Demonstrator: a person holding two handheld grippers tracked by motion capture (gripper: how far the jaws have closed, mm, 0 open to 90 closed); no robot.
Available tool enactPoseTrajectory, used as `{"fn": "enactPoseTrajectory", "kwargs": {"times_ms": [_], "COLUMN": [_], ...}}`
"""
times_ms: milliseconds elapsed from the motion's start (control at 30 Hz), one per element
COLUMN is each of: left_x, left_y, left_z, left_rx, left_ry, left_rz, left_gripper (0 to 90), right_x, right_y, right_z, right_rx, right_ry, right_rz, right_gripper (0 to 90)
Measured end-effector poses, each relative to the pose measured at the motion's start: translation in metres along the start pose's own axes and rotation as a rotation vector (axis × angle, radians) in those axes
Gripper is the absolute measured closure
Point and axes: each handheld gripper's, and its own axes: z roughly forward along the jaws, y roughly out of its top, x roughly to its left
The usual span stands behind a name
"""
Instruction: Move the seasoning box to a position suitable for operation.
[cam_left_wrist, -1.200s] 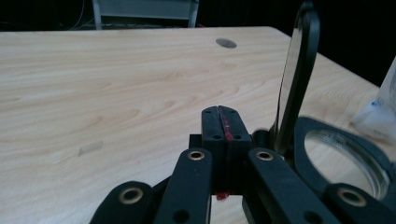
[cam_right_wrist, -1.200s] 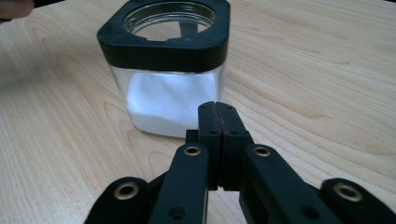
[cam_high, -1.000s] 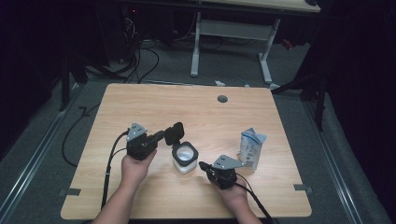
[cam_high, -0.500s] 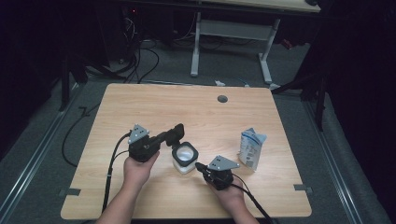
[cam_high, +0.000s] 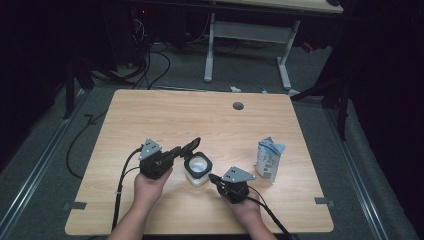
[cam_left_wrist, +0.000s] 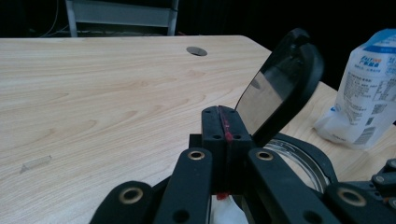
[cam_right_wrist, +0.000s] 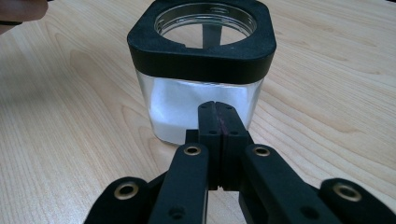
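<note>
A square clear jar with a black collar stands at the table's front middle, white contents in its lower part. Its black lid stands tilted up from the jar's far-left edge. My left gripper is shut with nothing between its jaws, tips right beside the lid. In the left gripper view the lid rises just behind the shut left gripper, above the jar's rim. My right gripper is shut too. In the right gripper view the right gripper points at the jar, close to its glass wall.
A white and blue pouch stands right of the jar, seen as the pouch in the left gripper view. The wooden table has a cable hole near its far edge. Cables trail from both grippers toward the front edge.
The left gripper has shifted slightly toward the jar, and the lid leans lower than a second ago. The right gripper has barely moved.
</note>
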Motion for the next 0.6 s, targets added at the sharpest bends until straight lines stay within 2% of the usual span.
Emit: {"fn": "enactPoseTrajectory", "kwargs": {"times_ms": [600], "left_x": [-0.009], "left_y": [-0.014], "left_z": [-0.001], "left_rx": [0.024], "left_ry": [-0.017], "left_rz": [0.014], "left_gripper": [90.0], "right_x": [-0.001], "right_y": [-0.001], "right_z": [0.0], "right_rx": [0.002], "right_ry": [0.001], "right_rz": [0.0], "right_gripper": [89.6]}}
